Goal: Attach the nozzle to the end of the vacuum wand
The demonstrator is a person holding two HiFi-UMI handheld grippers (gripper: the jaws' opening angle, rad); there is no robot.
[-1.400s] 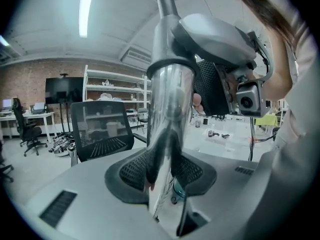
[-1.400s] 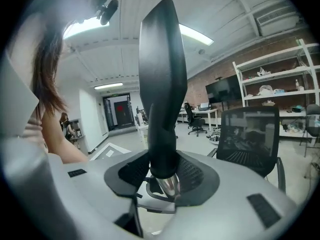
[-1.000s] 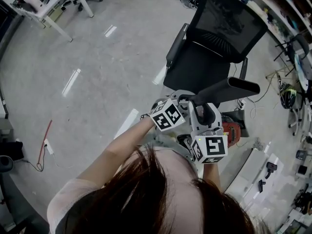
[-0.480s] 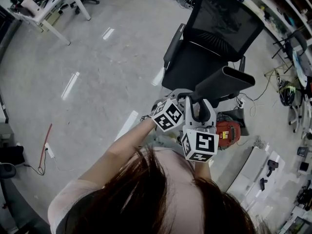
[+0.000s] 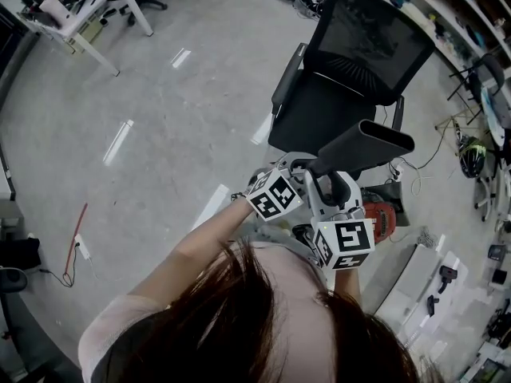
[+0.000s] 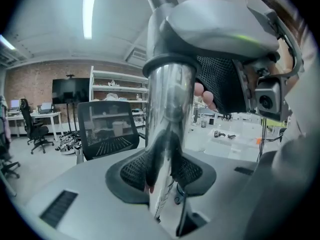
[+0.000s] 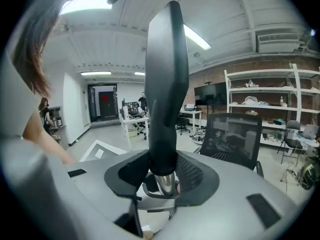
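Observation:
In the right gripper view a long black nozzle stands between the pads, with my right gripper shut on its lower part. The shiny end of the vacuum wand meets the nozzle's base just below the pads. My left gripper is shut on the chrome wand, which runs up into the grey body of the right gripper. From the head view both grippers sit close together in front of the person; the nozzle slants up to the right above the right gripper and left gripper.
A black mesh office chair stands just beyond the grippers. A red device lies on the floor to the right. A white table is far left, a cable runs along the floor, and cluttered shelves line the right side.
The right gripper's marker cube swung a little left and came back. The nozzle keeps its slant up to the right, and both grips hold as before.

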